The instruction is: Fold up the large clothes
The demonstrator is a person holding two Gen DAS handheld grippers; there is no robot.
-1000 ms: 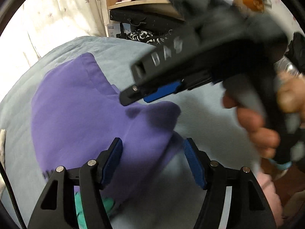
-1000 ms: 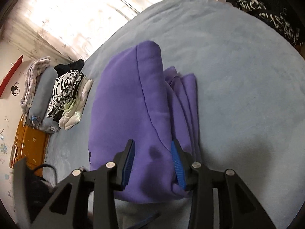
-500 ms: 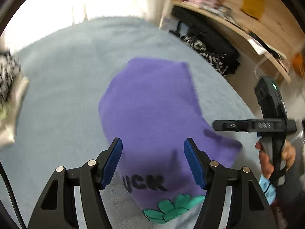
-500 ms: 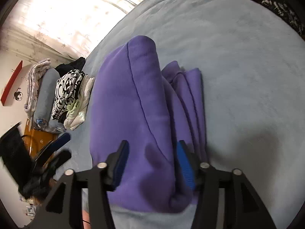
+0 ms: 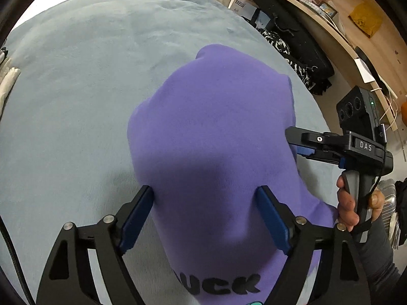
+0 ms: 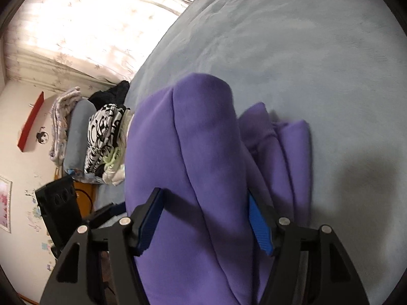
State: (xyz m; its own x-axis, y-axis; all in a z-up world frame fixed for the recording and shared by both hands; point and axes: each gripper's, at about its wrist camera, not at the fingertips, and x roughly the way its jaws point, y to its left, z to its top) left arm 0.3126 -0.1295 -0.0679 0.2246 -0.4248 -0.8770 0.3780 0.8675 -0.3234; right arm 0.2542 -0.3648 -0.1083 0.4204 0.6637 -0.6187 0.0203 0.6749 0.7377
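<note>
A folded purple sweatshirt (image 5: 213, 132) with black letters and a green print near its close end lies on the grey-blue bed (image 5: 76, 81). My left gripper (image 5: 207, 200) is open, its blue pads on either side of the bundle's near end. My right gripper (image 6: 203, 203) is open too, straddling the thick fold of the same sweatshirt (image 6: 183, 152) from its side. In the left wrist view the right gripper (image 5: 297, 142) reaches in from the right edge of the garment, held by a hand (image 5: 348, 208).
A pile of folded clothes (image 6: 101, 132) sits at the bed's far left edge. A wooden shelf (image 5: 330, 25) with boxes and dark garments (image 5: 300, 50) below it runs along the right side. A curtained window (image 6: 89, 25) lies beyond the bed.
My left gripper swung from beside the garment to over its printed end and now straddles it. My right gripper moved closer along the fold and opened a little wider.
</note>
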